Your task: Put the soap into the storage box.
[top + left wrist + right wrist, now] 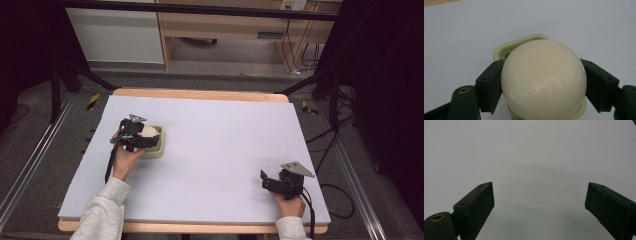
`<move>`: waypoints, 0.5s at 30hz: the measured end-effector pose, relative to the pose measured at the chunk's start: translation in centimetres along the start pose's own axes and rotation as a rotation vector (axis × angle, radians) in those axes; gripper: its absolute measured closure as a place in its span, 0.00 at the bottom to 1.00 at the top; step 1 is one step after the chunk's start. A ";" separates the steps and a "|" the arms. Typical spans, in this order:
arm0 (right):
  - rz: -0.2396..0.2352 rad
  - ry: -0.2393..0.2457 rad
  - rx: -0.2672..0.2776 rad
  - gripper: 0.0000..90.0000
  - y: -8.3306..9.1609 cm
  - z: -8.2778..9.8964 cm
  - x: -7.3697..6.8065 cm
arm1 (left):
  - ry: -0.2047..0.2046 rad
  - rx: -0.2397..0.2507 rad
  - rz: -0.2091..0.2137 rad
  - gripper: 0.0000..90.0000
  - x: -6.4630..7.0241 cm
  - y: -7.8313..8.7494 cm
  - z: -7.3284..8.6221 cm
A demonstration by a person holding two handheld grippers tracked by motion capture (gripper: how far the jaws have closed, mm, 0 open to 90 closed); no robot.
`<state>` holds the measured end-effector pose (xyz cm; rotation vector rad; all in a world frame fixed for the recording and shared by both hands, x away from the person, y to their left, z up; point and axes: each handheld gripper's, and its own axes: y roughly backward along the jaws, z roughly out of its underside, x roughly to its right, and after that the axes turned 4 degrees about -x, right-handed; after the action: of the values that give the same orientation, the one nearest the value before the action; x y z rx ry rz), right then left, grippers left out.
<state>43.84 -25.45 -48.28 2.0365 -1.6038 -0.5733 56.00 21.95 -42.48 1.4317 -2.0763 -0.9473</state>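
One smooth cream-white ball, one pale green square plastic dish near the tabletop's left edge, two black hand-held grippers.

From my left gripper view, the cream ball hides most of the pale green tray, and the bottom edge cuts both off. I can't tell whether the ball touches the tray's floor or hangs above it.

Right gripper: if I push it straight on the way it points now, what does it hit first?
Probably just the white tabletop. The right gripper has its jaws open with bare surface ahead. Depth is hard to judge.
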 end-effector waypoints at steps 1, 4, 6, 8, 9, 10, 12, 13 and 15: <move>0.001 -0.001 0.000 0.10 0.0 0.0 0.0 | 0.000 -0.002 0.001 0.27 -0.1 -0.1 0.0; 0.001 -0.001 0.000 0.10 0.0 0.0 0.0 | -0.001 -0.004 0.008 0.27 -0.2 -0.4 0.0; 0.001 -0.002 0.001 0.10 0.0 0.0 0.0 | -0.003 -0.009 0.007 0.27 -0.2 -0.7 0.0; 0.000 -0.002 -0.001 0.10 0.0 0.0 0.0 | -0.004 -0.016 0.008 0.27 -0.2 -0.9 0.0; 0.000 -0.001 0.000 0.10 0.0 0.0 0.0 | -0.005 -0.019 0.006 0.27 -0.2 -1.0 0.0; -0.001 -0.003 0.000 0.10 0.0 0.0 0.0 | -0.004 -0.022 0.004 0.27 -0.3 -1.1 0.0; -0.001 -0.002 -0.001 0.10 0.0 0.0 -0.1 | -0.007 -0.024 0.004 0.27 -0.3 -1.2 0.0; 0.000 -0.002 -0.001 0.10 0.0 0.0 -0.1 | -0.007 -0.024 0.005 0.27 -0.3 -1.2 0.0; -0.002 -0.002 -0.002 0.10 0.0 0.0 -0.1 | -0.006 -0.024 0.009 0.27 -0.3 -1.3 0.0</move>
<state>43.84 -25.35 -48.29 2.0366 -1.6024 -0.5778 56.90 22.00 -43.42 1.4086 -2.0667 -0.9706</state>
